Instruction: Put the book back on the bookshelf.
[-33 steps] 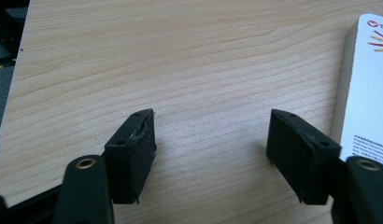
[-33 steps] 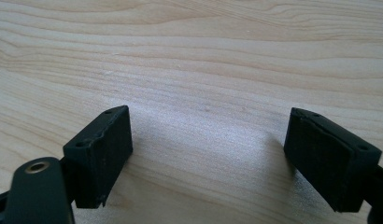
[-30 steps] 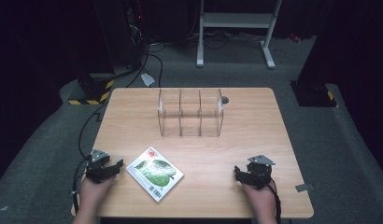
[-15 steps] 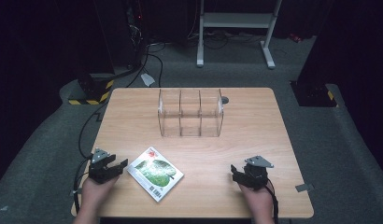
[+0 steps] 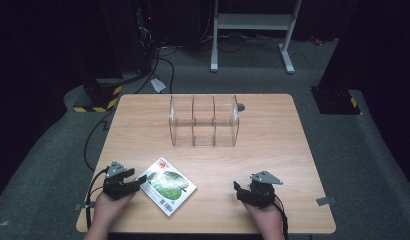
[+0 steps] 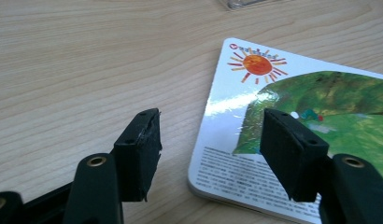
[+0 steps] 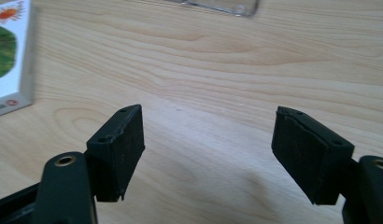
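Left gripper (image 5: 137,181) is sitting at the near-left of the wooden table (image 5: 273,145), jaws standing apart with nothing clamped. In the left gripper view (image 6: 210,140) one jaw is hanging over bare wood and the other over the book (image 6: 301,140), so the book's near edge is lying in the gap; pads are not pressing on it.

Right gripper (image 5: 239,190) is hovering at the near-right, well apart from the book. Its jaws have just been closing a bit but are standing wide in the right gripper view (image 7: 208,140), with only bare tabletop between them.

Book (image 5: 166,185) is lying flat on the table at near-left-centre, turned at an angle to the table edge, cover up: green leaf picture, orange sun in one corner, block of small print along one side. Its corner is showing at the far left of the right gripper view (image 7: 10,56).

Further back, a clear three-compartment organizer (image 5: 204,121) is standing upright at table centre-rear, compartments holding nothing visible. A small grey disc (image 5: 240,106) is sitting just beside its far right corner.
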`<state>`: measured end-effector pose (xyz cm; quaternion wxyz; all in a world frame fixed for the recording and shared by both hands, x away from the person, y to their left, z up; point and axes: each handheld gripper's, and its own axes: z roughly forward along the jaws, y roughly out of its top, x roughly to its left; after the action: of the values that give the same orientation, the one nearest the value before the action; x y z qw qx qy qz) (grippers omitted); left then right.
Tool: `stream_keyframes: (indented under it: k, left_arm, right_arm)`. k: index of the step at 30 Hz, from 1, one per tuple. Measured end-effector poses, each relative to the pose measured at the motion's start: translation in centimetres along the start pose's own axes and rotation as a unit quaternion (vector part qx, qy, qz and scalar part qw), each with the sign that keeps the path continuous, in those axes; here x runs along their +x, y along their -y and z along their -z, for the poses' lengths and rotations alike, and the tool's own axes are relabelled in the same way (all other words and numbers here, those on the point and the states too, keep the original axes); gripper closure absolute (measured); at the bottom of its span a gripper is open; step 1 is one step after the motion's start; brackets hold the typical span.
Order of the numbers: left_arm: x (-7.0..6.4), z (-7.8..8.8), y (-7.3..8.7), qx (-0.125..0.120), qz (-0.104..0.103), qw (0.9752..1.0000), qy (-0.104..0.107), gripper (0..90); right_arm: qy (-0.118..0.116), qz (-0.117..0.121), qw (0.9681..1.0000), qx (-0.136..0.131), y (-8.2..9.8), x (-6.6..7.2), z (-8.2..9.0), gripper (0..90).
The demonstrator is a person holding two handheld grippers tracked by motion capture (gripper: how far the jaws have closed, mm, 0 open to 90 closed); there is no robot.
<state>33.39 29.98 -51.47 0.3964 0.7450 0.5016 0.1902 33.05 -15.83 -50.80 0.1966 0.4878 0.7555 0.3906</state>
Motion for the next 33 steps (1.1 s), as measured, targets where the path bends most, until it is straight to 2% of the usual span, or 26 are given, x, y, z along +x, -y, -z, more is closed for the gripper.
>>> stream_keyframes:
  k: [1,5,8,10,13,20,30,33]
  left_arm:
    - [0.0,0.0,0.0,0.002,-0.006,1.0000,0.001,38.0]
    - [-0.3,-0.4,0.2,0.009,-0.003,0.9999,0.011,37.6]
    - [-0.6,-0.7,0.3,0.018,-0.007,0.9997,0.013,37.3]
    - [-0.7,-0.8,0.4,0.018,-0.003,0.9997,0.019,36.8]
    - [-0.9,-0.8,0.4,0.019,-0.006,0.9996,0.018,36.1]
    - [-1.1,-0.8,0.4,0.022,-0.009,0.9995,0.022,35.7]
    - [-3.4,-1.3,0.2,0.032,-0.033,0.9975,0.054,35.6]
    - [-4.2,-1.5,0.2,0.035,-0.042,0.9963,0.067,35.7]
  right_arm:
    - [-0.004,0.004,1.0000,-0.001,0.0,0.2,0.0,24.2]
    - [-0.020,0.016,0.9997,0.001,0.0,1.3,-0.1,22.6]
    - [-0.023,0.027,0.9994,0.003,0.1,2.1,-0.2,22.7]
    - [-0.027,0.028,0.9993,0.005,0.1,2.4,-0.3,23.1]
    - [-0.033,0.035,0.9988,0.006,0.2,2.6,-0.4,24.6]
    - [-0.034,0.032,0.9989,0.011,0.2,2.6,-0.5,24.9]
    - [-0.038,0.038,0.9985,0.016,0.3,3.0,-0.6,24.8]
    - [-0.041,0.048,0.9978,0.019,0.4,3.4,-0.7,24.8]
